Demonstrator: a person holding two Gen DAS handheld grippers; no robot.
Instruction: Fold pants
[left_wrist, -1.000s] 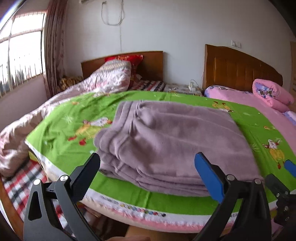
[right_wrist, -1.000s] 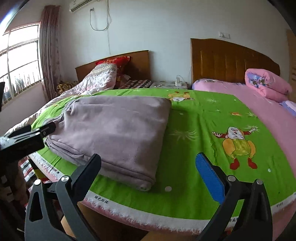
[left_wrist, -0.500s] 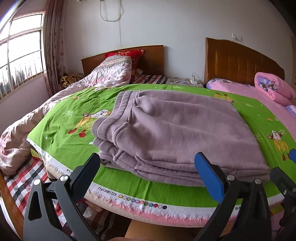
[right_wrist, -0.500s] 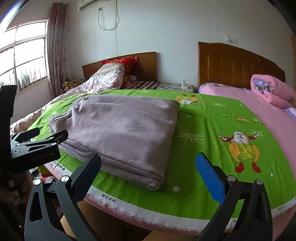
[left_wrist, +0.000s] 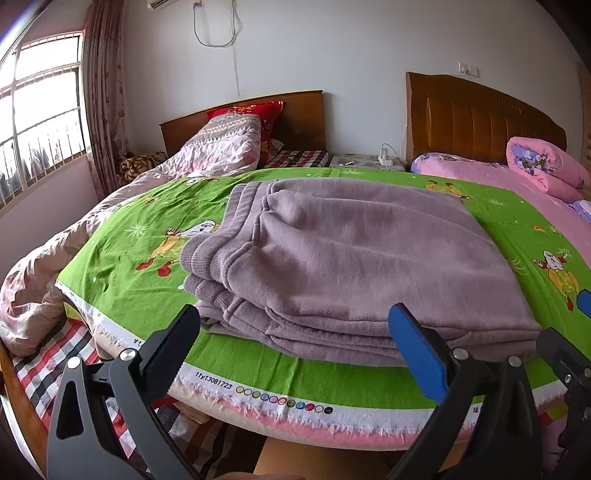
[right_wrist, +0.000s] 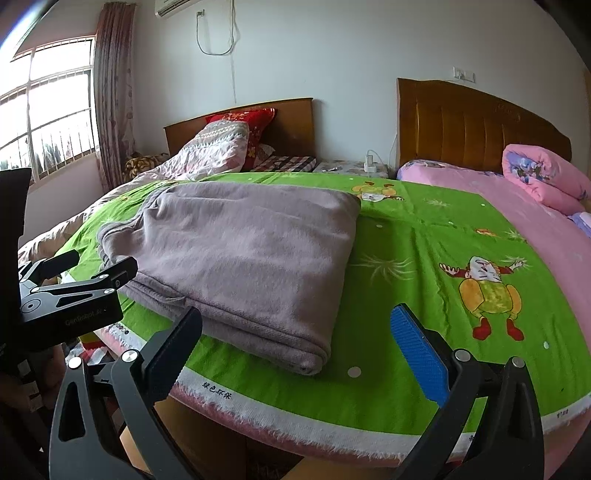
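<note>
Two beds stand side by side against a white wall, window at left; a green cartoon sheet (left_wrist: 122, 266) covers the near surface. The pants (left_wrist: 351, 266) lie folded on it near the front edge (waistband toward the window, long axis running left-right). The left gripper (left_wrist: 295, 350) and the right gripper (right_wrist: 295, 350) both hold their fingers apart, short of the cloth.

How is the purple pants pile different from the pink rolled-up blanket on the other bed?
The pants are plain dull purple; the blanket is bright pink with purple flowery patches. The pants lie folded flat in stacked layers; the blanket is bundled into a fat roll. The pants sit on the green cartoon sheet near the front edge; the blanket sits far back by the wooden headboard. Both are soft cloth, lying untouched.
</note>
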